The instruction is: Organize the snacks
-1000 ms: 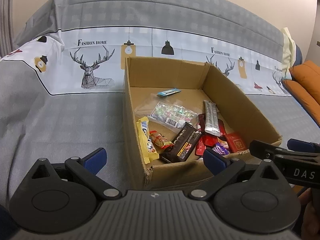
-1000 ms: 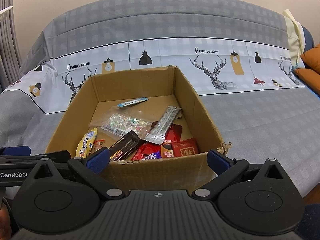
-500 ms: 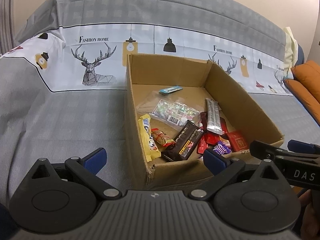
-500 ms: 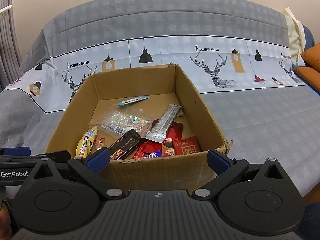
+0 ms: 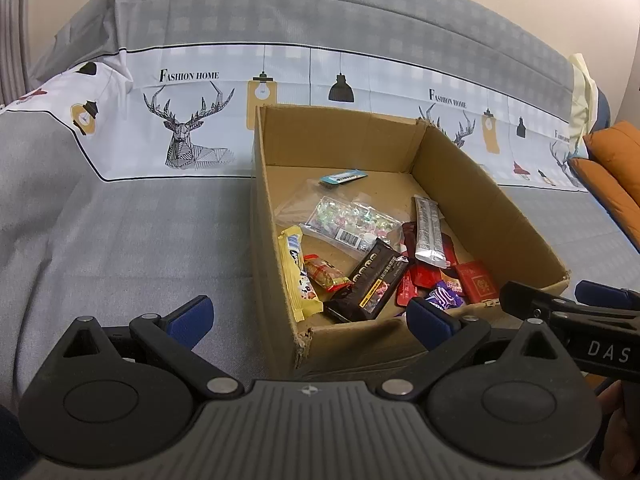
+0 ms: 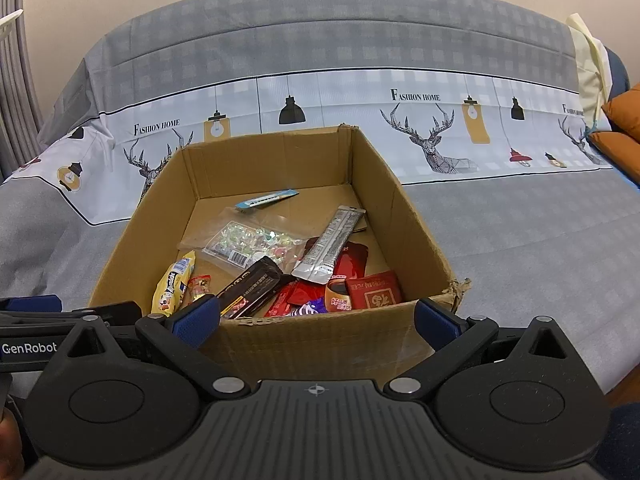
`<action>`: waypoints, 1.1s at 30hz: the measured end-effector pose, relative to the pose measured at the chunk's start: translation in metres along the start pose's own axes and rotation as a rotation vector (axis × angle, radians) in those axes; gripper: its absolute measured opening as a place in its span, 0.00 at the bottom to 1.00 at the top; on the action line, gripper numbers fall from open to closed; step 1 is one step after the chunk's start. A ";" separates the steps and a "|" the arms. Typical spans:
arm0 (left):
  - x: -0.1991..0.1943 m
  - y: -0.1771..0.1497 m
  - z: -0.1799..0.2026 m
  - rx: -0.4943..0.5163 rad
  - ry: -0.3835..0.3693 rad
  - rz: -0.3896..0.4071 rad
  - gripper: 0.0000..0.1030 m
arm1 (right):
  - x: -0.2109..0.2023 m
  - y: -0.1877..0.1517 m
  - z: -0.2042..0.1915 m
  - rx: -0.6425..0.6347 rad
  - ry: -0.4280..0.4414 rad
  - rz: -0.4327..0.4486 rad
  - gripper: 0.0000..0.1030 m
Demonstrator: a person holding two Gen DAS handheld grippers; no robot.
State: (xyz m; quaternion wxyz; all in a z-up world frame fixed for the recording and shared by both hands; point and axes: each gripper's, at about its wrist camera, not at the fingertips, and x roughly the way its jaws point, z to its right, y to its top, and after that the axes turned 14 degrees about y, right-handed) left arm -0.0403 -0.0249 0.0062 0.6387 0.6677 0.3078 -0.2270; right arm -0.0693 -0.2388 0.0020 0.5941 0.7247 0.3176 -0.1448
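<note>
An open cardboard box [image 5: 480,200] [image 6: 404,220] sits on a sofa and holds several snacks: a yellow bar [image 5: 296,272] [image 6: 172,284], a black bar [image 5: 372,276] [image 6: 252,288], a silver stick pack [image 5: 428,232] [image 6: 332,248], a clear candy bag [image 5: 348,224] [image 6: 248,244], a small blue packet [image 5: 342,177] [image 6: 266,199] and red packets [image 5: 476,280] [image 6: 374,292]. My left gripper [image 5: 310,318] is open and empty, just before the box's near left corner. My right gripper [image 6: 318,320] is open and empty, before the box's near wall.
The sofa has a grey cover with a white deer-print band [image 5: 188,136] [image 6: 432,136]. Orange cushions [image 5: 616,172] [image 6: 624,120] lie at the far right. The other gripper shows at each view's edge, the right one [image 5: 580,320] and the left one [image 6: 48,320].
Both grippers have risen and tilted a little, so the box appears slightly lower and nearer. Nothing was grasped and the snacks have not moved.
</note>
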 end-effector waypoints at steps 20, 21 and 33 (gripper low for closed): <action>-0.003 0.002 0.006 0.012 -0.002 0.025 1.00 | -0.005 0.001 0.000 0.003 0.010 0.018 1.00; -0.002 0.002 0.007 0.011 -0.005 0.026 1.00 | -0.005 0.001 0.000 0.005 0.011 0.020 1.00; 0.000 0.004 0.012 0.031 -0.025 0.054 1.00 | -0.005 0.006 0.011 0.018 0.027 0.049 1.00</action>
